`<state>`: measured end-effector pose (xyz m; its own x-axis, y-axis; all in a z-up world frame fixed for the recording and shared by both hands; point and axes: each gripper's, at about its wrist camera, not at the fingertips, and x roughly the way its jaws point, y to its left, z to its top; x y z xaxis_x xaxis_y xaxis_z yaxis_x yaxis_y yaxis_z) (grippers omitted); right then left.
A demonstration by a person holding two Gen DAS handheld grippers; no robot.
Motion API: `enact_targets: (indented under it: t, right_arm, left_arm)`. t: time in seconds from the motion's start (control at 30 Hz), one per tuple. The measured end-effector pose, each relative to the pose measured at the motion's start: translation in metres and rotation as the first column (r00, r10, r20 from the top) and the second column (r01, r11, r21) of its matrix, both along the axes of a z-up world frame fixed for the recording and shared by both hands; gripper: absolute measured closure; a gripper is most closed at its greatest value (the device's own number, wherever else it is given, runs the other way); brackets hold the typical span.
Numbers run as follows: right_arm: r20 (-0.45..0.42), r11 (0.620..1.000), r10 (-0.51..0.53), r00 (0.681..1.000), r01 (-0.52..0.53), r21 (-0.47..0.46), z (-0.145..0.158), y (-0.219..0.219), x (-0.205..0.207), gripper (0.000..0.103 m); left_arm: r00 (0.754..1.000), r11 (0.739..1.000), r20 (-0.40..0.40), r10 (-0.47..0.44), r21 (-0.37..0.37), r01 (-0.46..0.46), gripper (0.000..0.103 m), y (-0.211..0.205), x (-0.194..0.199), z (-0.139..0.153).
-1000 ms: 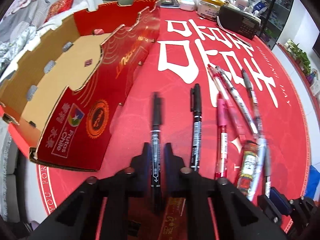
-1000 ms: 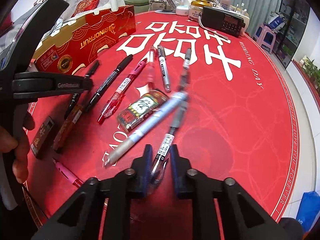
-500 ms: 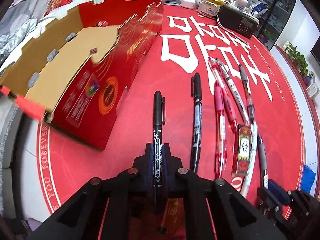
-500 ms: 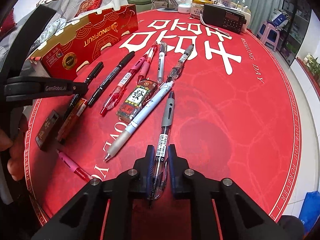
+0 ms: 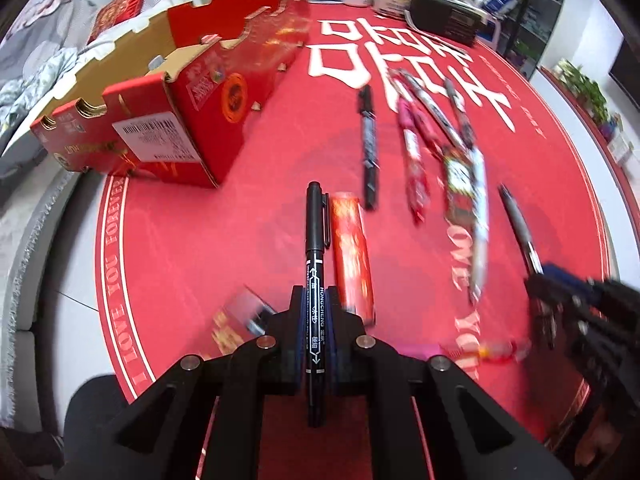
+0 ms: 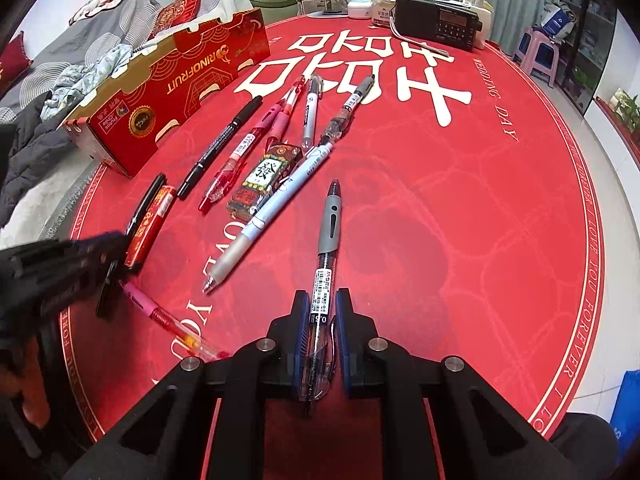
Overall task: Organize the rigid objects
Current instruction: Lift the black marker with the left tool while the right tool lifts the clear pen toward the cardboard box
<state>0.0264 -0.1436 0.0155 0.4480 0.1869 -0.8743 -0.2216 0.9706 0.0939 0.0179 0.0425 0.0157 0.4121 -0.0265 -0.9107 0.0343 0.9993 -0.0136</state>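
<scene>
Compared with a second ago, the left hand-held gripper (image 5: 316, 312), still clamped on the black marker (image 5: 315, 240), has drawn back toward the near edge, so the red cardboard box (image 5: 208, 100) now shows its labelled end and a red rectangular pack (image 5: 352, 256) lies just beside the marker. The right hand-held gripper (image 6: 323, 312) stays clamped on the grey gel pen (image 6: 327, 240), which now points straight ahead, clear of the pale blue pen (image 6: 272, 216). The remaining pens (image 6: 256, 136) lie fanned near the box on the round red surface (image 6: 460, 208). A black radio (image 6: 438, 24) and jars sit at the far rim; a bed with crumpled clothes stands to the left.
</scene>
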Motion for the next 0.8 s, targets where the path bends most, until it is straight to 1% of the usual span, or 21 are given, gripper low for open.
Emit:
enact_targets:
  t: [0.13,0.33,0.5,0.6,0.63,0.8]
  right_arm:
    - [-0.014,1.0,-0.01,1.0,0.01,0.009,0.0,-0.003,-0.003,0.088]
    - [-0.032,1.0,0.0,1.0,0.0,-0.005,0.001,-0.004,-0.012,0.088]
    - [-0.053,1.0,0.005,0.999,-0.005,-0.006,0.002,-0.003,-0.02,0.088]
    - [-0.06,1.0,0.003,0.998,-0.002,0.019,0.002,-0.005,-0.024,0.088]
    - [-0.058,0.999,0.001,0.998,0.001,0.033,0.003,-0.007,-0.026,0.088]
    - [-0.012,0.999,-0.008,1.0,0.009,0.04,0.013,-0.009,-0.038,0.089]
  left_arm:
    - [1.0,1.0,-0.002,0.0,-0.001,0.0,0.094,-0.007,-0.012,0.0]
    - [1.0,0.999,-0.019,0.017,-0.041,-0.018,0.094,-0.007,-0.022,0.001]
    - [0.999,0.999,-0.023,-0.024,-0.023,0.024,0.094,-0.018,-0.033,0.001]
    - [0.999,0.999,-0.02,-0.039,-0.011,0.039,0.094,-0.023,-0.036,0.0]
    - [0.999,0.999,-0.017,-0.04,-0.009,0.04,0.094,-0.023,-0.038,0.0]
    - [1.0,0.999,0.012,-0.029,-0.013,0.029,0.094,-0.023,-0.045,0.004]
